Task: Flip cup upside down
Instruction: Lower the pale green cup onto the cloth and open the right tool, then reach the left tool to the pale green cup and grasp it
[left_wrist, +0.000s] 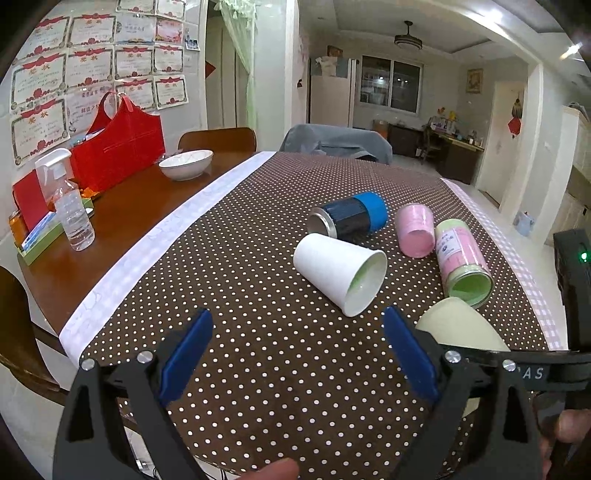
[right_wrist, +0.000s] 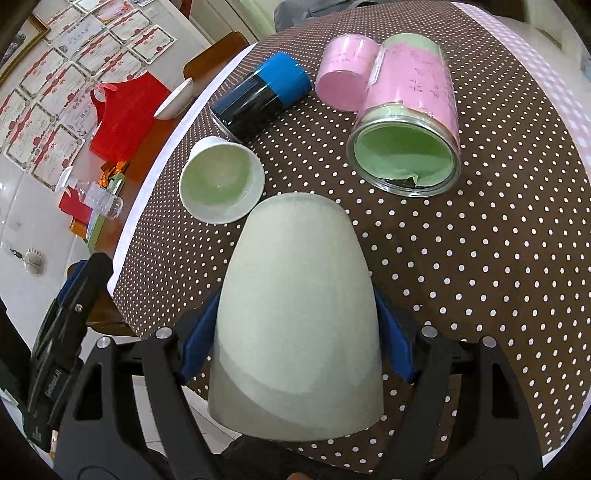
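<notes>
From the left wrist view, my left gripper (left_wrist: 297, 354) sits at the bottom of the frame with its blue fingers (left_wrist: 186, 354) spread wide apart and nothing between them, only the dotted tablecloth (left_wrist: 236, 258). Just right of centre a white paper cup (left_wrist: 338, 273) lies on its side, mouth toward the lower right. Above it lie a dark can with a blue band (left_wrist: 351, 218), a pink cup (left_wrist: 415, 234) and a clear jar (left_wrist: 465, 264) with pink and green lining, all on their sides. At the lower right edge I see a slice of the pale green cup (left_wrist: 461, 325); most of it is hidden behind my right finger and the other rig's black body, so from here I cannot tell how it is held.

From the right wrist view, the pale green cup (right_wrist: 297, 332) fills the centre and bottom of the frame, and my right gripper (right_wrist: 297, 343) is clamped on its sides, one blue pad (right_wrist: 199, 343) on each flank. The narrower closed end points up-frame toward the table; the wider end faces the camera. I cannot make out its rim or mouth, which is cut off low in the frame, nor whether it touches the cloth.

I judge it light and fairly stiff, with a matte, not very slippery wall. Its taper could let it creep out of the pads, so holding mid-body seems right. Squeezing harder might dent it if it is paper; I cannot tell the material.
</notes>
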